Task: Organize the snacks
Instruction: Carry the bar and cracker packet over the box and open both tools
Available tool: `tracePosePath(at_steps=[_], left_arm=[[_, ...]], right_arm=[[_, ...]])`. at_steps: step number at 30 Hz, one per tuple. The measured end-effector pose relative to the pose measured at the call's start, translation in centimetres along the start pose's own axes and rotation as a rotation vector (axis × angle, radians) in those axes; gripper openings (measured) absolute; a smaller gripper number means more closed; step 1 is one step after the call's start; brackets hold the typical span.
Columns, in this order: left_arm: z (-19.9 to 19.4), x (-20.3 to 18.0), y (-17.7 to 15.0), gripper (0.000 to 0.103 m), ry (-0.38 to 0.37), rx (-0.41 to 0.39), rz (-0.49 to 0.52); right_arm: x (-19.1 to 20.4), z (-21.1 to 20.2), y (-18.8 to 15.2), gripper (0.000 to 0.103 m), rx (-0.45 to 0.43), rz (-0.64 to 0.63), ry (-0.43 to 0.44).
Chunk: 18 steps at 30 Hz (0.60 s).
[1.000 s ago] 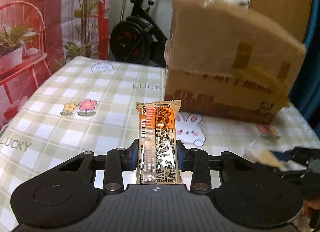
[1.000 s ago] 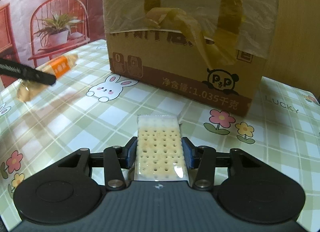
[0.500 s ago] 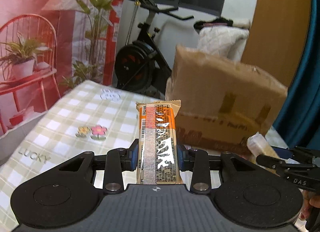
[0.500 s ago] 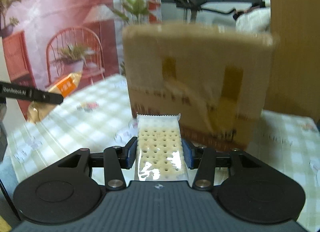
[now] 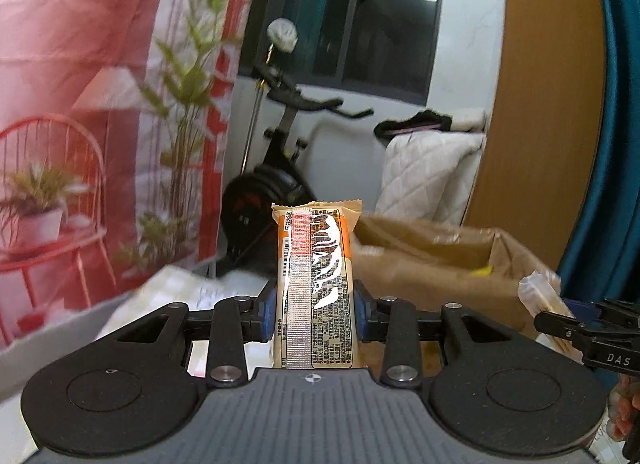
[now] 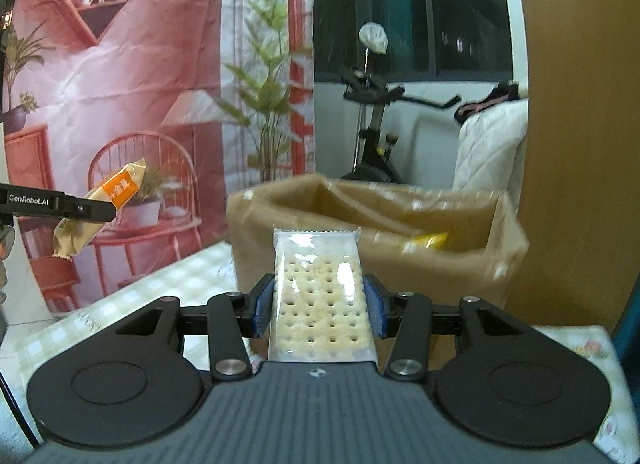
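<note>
My left gripper (image 5: 315, 314) is shut on an orange and tan snack bar (image 5: 316, 264) that stands up between the blue pads. Beyond it, the open cardboard box (image 5: 432, 272) shows its inside from above. My right gripper (image 6: 319, 306) is shut on a clear packet of crackers (image 6: 319, 288), held level with the box (image 6: 380, 240) rim. A yellow packet (image 6: 426, 242) lies inside the box. The left gripper with its snack bar (image 6: 102, 204) shows at the left of the right wrist view; the right gripper (image 5: 576, 324) with its cracker packet (image 5: 542, 296) shows at the right of the left wrist view.
The box stands on a table with a green checked cloth (image 6: 132, 304). Behind it are an exercise bike (image 5: 276, 168), a white quilted cover (image 5: 428, 168), a wooden panel (image 6: 576, 144) at the right and a red printed backdrop (image 6: 120, 84) at the left.
Both grippers have risen with their snacks still held. The box, seen side-on a second ago, now shows its open top below the grippers, and the room behind has come into view.
</note>
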State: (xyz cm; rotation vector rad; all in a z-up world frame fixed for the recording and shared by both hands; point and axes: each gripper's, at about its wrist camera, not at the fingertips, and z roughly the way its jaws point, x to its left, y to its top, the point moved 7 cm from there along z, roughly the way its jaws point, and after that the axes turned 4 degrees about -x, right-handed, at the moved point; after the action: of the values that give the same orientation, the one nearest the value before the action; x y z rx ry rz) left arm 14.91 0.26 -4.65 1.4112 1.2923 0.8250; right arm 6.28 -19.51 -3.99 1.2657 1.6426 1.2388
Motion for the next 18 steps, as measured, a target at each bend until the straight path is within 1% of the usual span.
tracePosePath(at_steps=[4,10,14,18], left_arm=[[1.7,-1.4,1.4,0.038,-0.022,-0.021,0.033],[6.6,-5.2,3.4,0.038,-0.073,-0.018,0.125],[11.1,-7.6,3.8,0.038,-0.104,0.042,0.139],[15.5,-9.2,2.7,0.038,-0.1,0.106,0.19]], right_arm=[[-1.0,0.5,2.1,0.049,-0.032,-0.022,-0.021],[-2.5,2.6,5.1,0.049,-0.055,-0.086,-0.063],[-4.1,5.8,6.2,0.048,-0.025,-0.097,-0.108],[-6.6,9.3,5.9,0.048,0.027,-0.039,-0.159]])
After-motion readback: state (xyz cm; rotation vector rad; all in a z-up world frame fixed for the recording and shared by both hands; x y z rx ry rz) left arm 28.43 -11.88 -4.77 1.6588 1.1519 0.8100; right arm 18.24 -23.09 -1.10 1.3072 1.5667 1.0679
